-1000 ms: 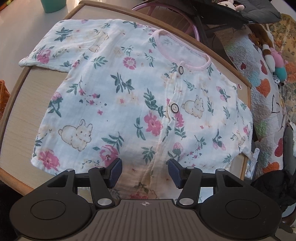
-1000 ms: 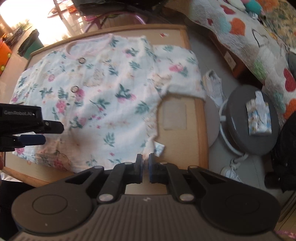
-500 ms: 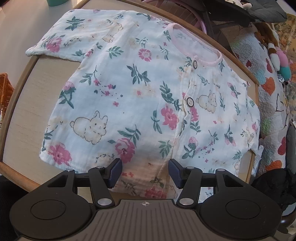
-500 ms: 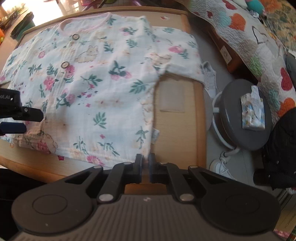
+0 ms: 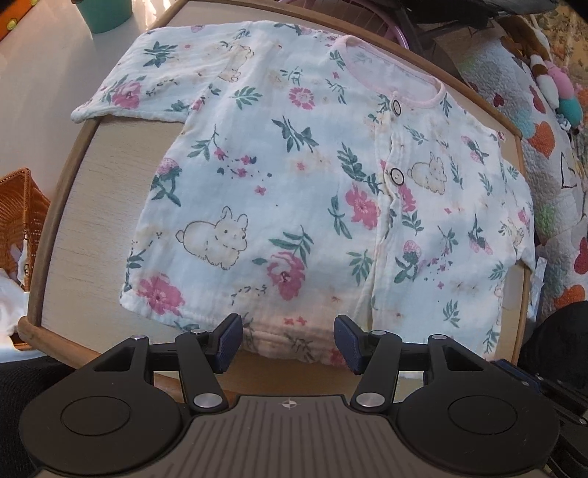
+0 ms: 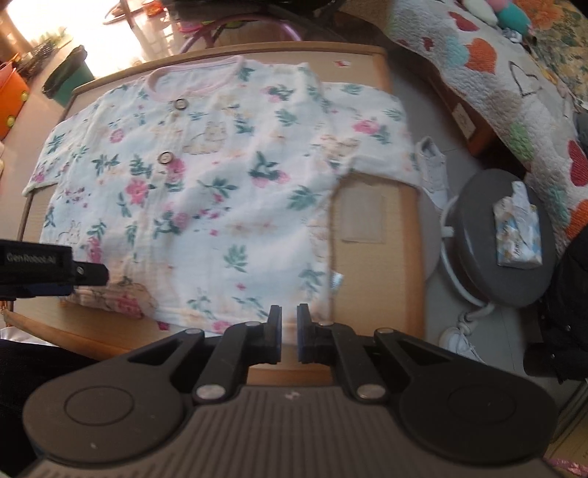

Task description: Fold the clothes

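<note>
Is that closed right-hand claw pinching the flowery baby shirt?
Cannot tell. In the right wrist view the right gripper is shut at the shirt hem, but no cloth plainly shows between its fingers.

One floral shirt (image 5: 294, 191) lies on one tabletop (image 5: 92, 206). Two buttons are visible on the shirt: an upper button (image 5: 396, 107) and a lower button (image 5: 397, 177). Two hand-held grippers are present: left hand-held gripper (image 5: 288, 343), right hand-held gripper (image 6: 289, 332). One wicker basket (image 5: 18, 217), one teal bin (image 5: 104, 14), one round stool (image 6: 503, 235) carrying one tissue pack (image 6: 518, 226).
</note>
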`<state>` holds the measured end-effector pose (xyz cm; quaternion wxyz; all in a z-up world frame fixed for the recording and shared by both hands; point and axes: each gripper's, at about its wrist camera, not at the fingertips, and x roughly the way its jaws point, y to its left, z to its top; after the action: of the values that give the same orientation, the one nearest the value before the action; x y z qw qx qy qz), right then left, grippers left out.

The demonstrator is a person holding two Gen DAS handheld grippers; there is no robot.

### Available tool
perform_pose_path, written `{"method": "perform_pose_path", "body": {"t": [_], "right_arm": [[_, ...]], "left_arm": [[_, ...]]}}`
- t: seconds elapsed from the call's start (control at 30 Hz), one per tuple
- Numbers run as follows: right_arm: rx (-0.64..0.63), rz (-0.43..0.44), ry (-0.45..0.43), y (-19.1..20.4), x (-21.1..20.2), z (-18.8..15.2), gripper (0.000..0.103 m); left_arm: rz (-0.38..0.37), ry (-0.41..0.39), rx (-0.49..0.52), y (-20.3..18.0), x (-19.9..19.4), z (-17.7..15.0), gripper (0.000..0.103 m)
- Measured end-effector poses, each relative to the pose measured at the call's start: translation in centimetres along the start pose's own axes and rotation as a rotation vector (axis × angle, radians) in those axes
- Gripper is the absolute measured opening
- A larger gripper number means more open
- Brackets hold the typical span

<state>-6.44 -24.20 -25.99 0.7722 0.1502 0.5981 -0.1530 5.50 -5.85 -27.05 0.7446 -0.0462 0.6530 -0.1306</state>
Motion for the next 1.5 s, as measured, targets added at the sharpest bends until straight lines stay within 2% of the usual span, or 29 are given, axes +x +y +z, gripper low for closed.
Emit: {"method": "perform_pose_path", "body": {"t": [0.13, 0.27, 0.47, 0.6, 0.7, 0.87, 1.03, 1.27, 1.5], "right_arm": [[-0.013, -0.025, 0.044, 1.0, 2.2, -0.3, 0.006], [-0.023, -0.022, 0.031, 1.0, 1.5, -0.6, 0.007], [-0.025, -0.008, -0.023, 1.1, -0.7, -0.3, 0.009], [-0.019, -0.018, -0.039, 1.6, -0.8, -0.3, 0.017], [-0.012, -0.015, -0.045, 1.8, -0.6, -0.6, 0.018], [0.009, -0.016, -0.039, 2.1, -0.1, -1.1, 0.018], [0.035, -0.012, -0.042, 2.3, 0.2, -1.5, 0.018], [0.019, -0.016, -0.033, 3.2, 0.7, -1.8, 0.018], [0.005, -0.016, -0.031, 3.7, 0.7, -1.6, 0.018]], "left_arm": [[-0.021, 0.007, -0.003, 0.6, 0.1, -0.1, 0.057], [-0.044, -0.004, -0.068, 2.7, -1.1, 0.6, 0.057], [-0.09, -0.065, -0.242, 8.0, -3.7, 1.4, 0.057], [-0.081, -0.089, -0.298, 10.8, -5.0, 2.1, 0.057], [-0.118, -0.1, -0.339, 13.0, -5.6, 3.2, 0.057], [-0.122, -0.175, -0.368, 15.6, -6.2, 4.7, 0.057], [-0.178, -0.265, -0.421, 18.0, -5.7, 6.8, 0.057], [-0.256, -0.267, -0.514, 20.1, -3.2, 8.4, 0.053], [-0.261, -0.259, -0.549, 20.8, -1.0, 9.4, 0.053]]}}
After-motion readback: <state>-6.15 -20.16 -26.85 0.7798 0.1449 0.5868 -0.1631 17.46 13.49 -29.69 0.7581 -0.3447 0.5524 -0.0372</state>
